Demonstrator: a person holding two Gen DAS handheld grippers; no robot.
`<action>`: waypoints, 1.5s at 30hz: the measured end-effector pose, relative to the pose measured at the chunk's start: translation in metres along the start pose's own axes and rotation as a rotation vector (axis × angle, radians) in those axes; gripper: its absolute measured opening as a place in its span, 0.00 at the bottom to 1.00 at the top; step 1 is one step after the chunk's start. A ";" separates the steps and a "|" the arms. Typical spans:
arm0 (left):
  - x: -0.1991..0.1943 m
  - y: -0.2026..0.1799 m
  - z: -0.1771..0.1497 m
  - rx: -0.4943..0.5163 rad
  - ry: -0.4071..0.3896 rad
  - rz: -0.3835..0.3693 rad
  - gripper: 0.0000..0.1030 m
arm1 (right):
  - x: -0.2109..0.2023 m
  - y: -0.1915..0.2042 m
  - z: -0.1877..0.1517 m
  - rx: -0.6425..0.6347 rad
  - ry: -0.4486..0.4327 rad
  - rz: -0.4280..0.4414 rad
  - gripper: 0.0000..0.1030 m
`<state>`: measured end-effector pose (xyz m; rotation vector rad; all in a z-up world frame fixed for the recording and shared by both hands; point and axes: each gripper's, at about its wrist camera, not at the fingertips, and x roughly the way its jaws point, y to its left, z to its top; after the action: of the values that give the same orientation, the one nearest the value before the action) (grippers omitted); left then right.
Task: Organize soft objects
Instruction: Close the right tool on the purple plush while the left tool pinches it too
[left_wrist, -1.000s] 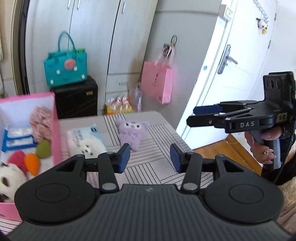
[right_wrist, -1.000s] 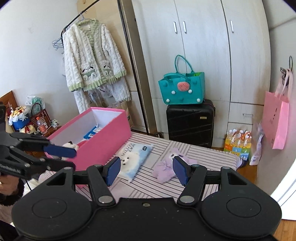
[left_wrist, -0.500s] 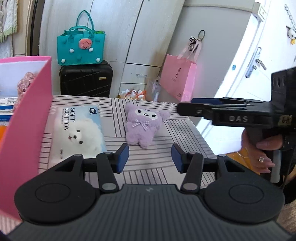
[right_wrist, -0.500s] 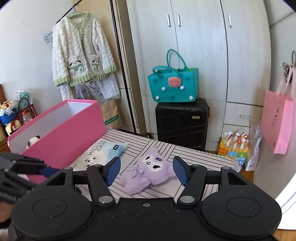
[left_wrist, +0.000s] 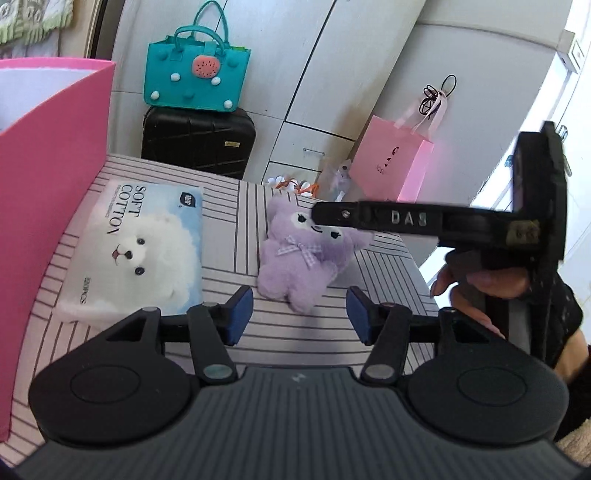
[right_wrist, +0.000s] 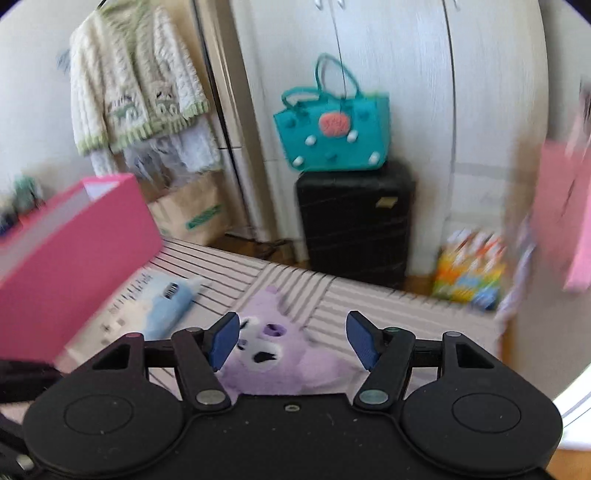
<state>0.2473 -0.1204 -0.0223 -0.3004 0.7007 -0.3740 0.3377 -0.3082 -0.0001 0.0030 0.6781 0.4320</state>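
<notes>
Purple plush toy is framed by the right tool, pads apart and untouching; left tool is opening, empty. Body should be clamped centrally.

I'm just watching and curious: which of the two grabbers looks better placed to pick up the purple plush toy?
The right one, probably. The right gripper is open with the purple plush toy's head already between its fingers. The left gripper, its jaws opening, is short of the toy, only its feet near its fingers.
</notes>
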 end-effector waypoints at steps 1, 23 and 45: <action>0.004 0.000 0.000 -0.017 0.017 -0.002 0.53 | 0.004 -0.007 0.000 0.047 0.008 0.039 0.67; 0.029 0.015 0.004 -0.208 0.041 -0.065 0.16 | -0.011 -0.021 -0.026 0.169 0.036 0.164 0.49; 0.037 0.002 0.004 -0.118 0.135 -0.075 0.31 | -0.039 0.009 -0.058 -0.084 0.094 0.023 0.53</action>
<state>0.2767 -0.1340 -0.0416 -0.4170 0.8475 -0.4276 0.2717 -0.3228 -0.0199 -0.0895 0.7522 0.4846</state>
